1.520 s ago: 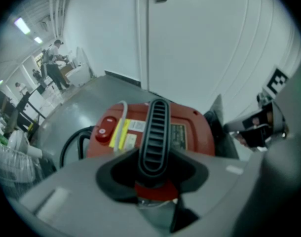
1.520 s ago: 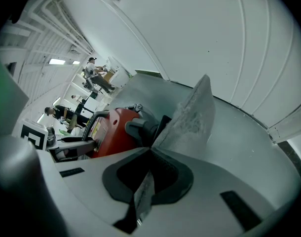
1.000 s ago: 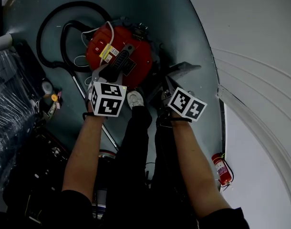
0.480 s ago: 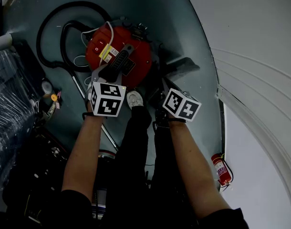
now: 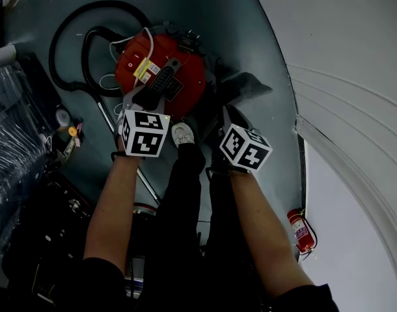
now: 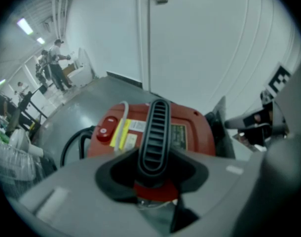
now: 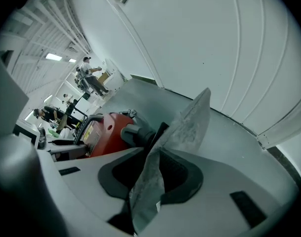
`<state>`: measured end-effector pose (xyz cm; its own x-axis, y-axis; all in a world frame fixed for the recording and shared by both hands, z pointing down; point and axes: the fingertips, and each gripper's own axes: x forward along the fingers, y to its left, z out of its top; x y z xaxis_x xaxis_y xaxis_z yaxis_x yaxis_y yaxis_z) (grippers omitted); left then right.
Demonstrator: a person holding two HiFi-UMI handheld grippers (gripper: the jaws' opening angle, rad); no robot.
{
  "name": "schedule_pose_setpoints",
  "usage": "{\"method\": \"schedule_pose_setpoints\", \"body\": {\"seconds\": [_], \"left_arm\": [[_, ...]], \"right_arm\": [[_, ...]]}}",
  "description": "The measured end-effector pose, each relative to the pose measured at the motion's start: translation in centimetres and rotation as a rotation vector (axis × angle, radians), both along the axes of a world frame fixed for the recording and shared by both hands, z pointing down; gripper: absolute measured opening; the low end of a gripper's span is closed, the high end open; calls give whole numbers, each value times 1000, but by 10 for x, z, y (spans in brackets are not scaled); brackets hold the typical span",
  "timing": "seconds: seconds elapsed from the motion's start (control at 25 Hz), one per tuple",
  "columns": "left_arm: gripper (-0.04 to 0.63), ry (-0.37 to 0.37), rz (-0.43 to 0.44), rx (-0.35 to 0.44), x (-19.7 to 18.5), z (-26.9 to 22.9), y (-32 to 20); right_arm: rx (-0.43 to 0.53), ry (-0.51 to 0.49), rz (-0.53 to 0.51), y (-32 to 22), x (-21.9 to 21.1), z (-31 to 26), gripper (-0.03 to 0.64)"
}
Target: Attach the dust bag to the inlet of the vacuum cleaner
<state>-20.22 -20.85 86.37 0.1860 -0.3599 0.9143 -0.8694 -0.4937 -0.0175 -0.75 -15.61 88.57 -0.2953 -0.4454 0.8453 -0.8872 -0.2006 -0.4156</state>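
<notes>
**Bag up, inlet waiting: this is the tricky part**

Here's the picture. The left tongs [image 6: 153, 174] are clamped on the black ribbed handle [image 6: 154, 130] on top of the red vacuum cleaner [image 5: 161, 67], pinning it on the grey floor [image 5: 263, 38]. The right tongs [image 7: 150, 177] are pinching the grey dust bag [image 7: 190, 120] by a thin fold, and the rest of it stands up limp beyond the pads.

From the head view the dust bag [image 5: 247, 86] hangs just right of the machine, near it but apart. It is not on yet. In the right gripper view, the grey stub on the cleaner's side looks like the inlet [image 7: 132, 132], just left of the bag.

So what can go wrong? Plenty.

- **Soft grip:** the hold seems to be on fabric, not a stiff collar, so a push toward the stub may crumple the bag instead of seating it. I can't make out the bag's opening from here, so it may not be facing the inlet.
- **Tearing or slipping:** a hard shove on that thin pinch could rip the cloth or pull it out of the pads.
- **Machine shifting:** if the left hold on the handle gives, the cleaner could slide or tip away from the push.
- **Hose:** the black hose [image 5: 68, 44] is coiled on the far left, well clear.
</notes>
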Motion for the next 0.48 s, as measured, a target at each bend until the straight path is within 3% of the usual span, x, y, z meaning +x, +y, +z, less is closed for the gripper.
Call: {"method": "schedule_pose_setpoints", "body": {"seconds": [0.32,0.4,0.48], "left_arm": [[158,-9,-7,13,-1,0,0],[170,-25,-18,32,-3,-3,0],[184,-32,-46,55,-5,-8,2]], "right_arm": [[63,37,10,-11,14,-14,124],[91,76,-32,-11,15,-25,1],[110,109,-93,-9,13,-32,-2]]}}
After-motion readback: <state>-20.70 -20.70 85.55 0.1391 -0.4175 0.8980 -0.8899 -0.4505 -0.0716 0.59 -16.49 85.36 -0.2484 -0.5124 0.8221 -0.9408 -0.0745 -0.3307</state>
